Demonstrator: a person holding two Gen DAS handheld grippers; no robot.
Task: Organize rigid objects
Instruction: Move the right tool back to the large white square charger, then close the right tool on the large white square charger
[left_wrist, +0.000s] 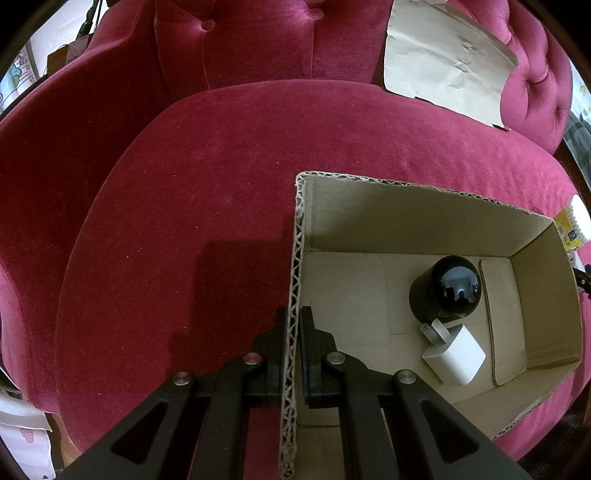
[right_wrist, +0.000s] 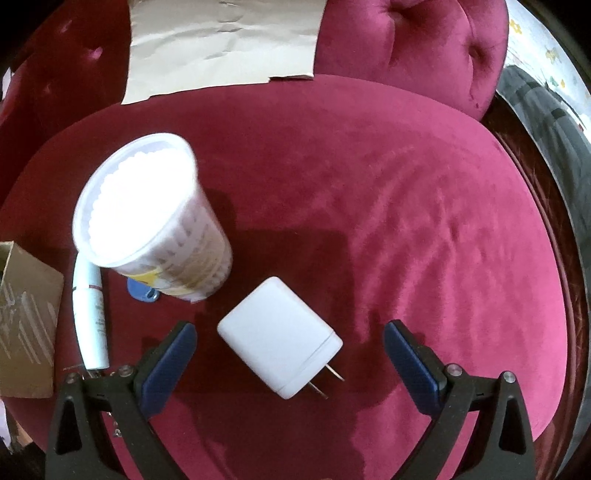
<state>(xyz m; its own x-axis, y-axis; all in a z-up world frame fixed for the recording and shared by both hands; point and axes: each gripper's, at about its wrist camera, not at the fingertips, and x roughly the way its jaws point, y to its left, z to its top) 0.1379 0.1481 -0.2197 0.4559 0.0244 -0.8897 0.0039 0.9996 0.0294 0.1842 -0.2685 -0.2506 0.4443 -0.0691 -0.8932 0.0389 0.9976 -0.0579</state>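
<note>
My right gripper stands with fingers spread wide around the white charger on the red cushion; its long axis runs diagonally, prongs near-right. My left gripper clamps the cardboard box wall.

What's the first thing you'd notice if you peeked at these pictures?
Probably the big red velvet seat under everything. A white charger lies on it between the right gripper's wide-open fingers. The left gripper pinches the wall of a cardboard box holding a shiny black ball-shaped gadget.

Both wrist views look steeply down – sharing the sofa seat
</note>
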